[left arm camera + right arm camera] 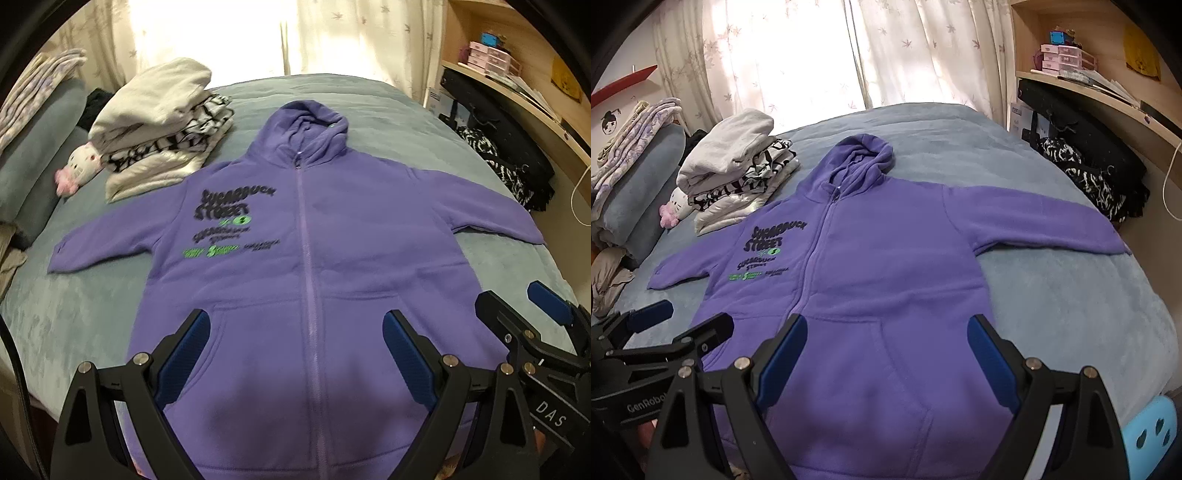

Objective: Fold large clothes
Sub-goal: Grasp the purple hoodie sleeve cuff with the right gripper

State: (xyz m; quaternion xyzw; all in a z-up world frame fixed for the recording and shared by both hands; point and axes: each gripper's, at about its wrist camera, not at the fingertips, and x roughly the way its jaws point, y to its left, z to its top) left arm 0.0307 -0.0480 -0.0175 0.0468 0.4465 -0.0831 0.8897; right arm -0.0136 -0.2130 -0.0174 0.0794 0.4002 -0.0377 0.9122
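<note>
- Left wrist view looks over the left gripper [295, 347], whose blue-padded fingers [184, 354] stand wide apart with nothing between them, above the lower front of the purple hoodie [314, 258].
- At its right edge the same view catches the right gripper [517, 310] from the side, also spread wide and empty, hanging over the hoodie's hem corner.
- Right wrist view shows the reverse: its own gripper centred over the pocket area on the wearer's left, and the left gripper low at the left edge, over the blanket and the garment's side.
- Only the right wrist view shows a pale blue stool [1152, 432] with heart-shaped cutouts at the near right corner of the bed [1071, 295], a red shelf [624, 86] on the left wall, and sharp chest lettering; in the left wrist view that print is blurred.
- Both views show a stack of folded clothes [162, 125] just beside the hoodie's left-hand shoulder, with a plush cat toy [79, 166] touching the stack.
- On the grey-blue blanket the hoodie lies flat, front up and zipped, its hood [310, 125] pointing away toward the curtains [354, 33] and its hem toward the cameras.
- Its long axis follows the zipper [308, 258], running near to far along the bed, and both sleeves spread sideways across it.
- Dark patterned clothing [1089, 177] is heaped at the bed's far right edge, below the wooden shelves [1082, 85].
</note>
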